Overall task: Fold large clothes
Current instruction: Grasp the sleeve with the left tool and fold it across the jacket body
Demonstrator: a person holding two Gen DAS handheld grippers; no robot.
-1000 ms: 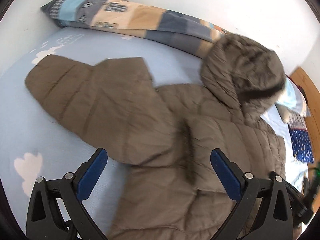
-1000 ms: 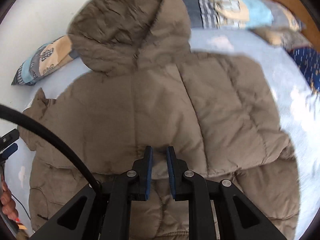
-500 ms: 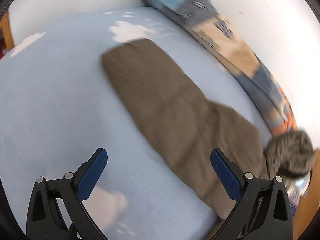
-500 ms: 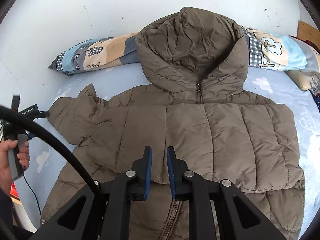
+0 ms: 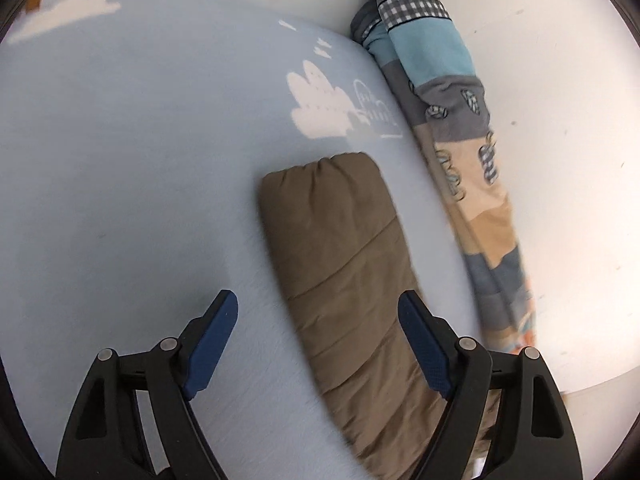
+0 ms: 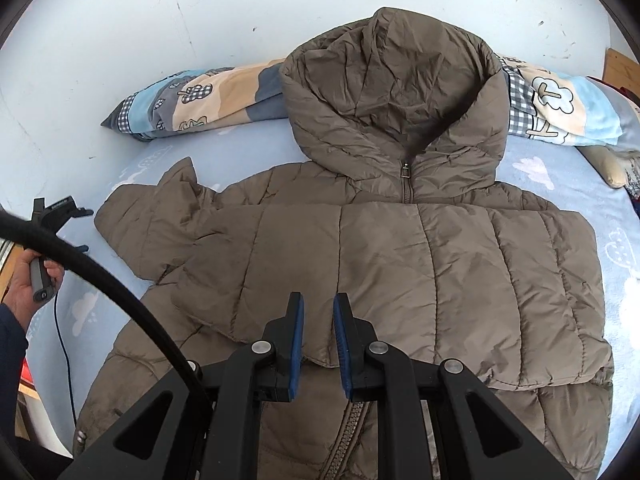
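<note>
Your brown puffer jacket [image 6: 400, 264] lies front-up on the bed [image 6: 576, 184], hood [image 6: 392, 84] toward the wall and resting against the patchwork pillow [image 6: 192, 100]. One sleeve is already folded across the chest; its cuff end sits at your right gripper [image 6: 318, 340].

Right fingers [image 6: 297, 340]: narrow, nearly together, with the folded sleeve's edge in the slot. Whether the pads actually press the fabric, I cannot tell from this view.

Left gripper [image 5: 316, 344]: fingers [image 5: 212, 344] wide but closing, straddling the other sleeve [image 5: 340, 264], which lies flat and straight on the sheet with its cuff toward the pillow. The pads do not touch it yet.

Risks from here:
- The left fingers sit above mid-sleeve, not at the cuff. If you close here, the cuff end will likely droop and trail when lifted, leaving a crooked fold.
- The shell looks slick and the filling lofty. A shallow pinch may catch only the top layer and slip out mid-carry.
- Close too deep and you may pinch the sheet along with the sleeve.
- If you lift the right gripper early, the folded sleeve could spring back.
- The black cable [image 6: 120, 280] hangs over the jacket's left side and could snag the fabric.
</note>
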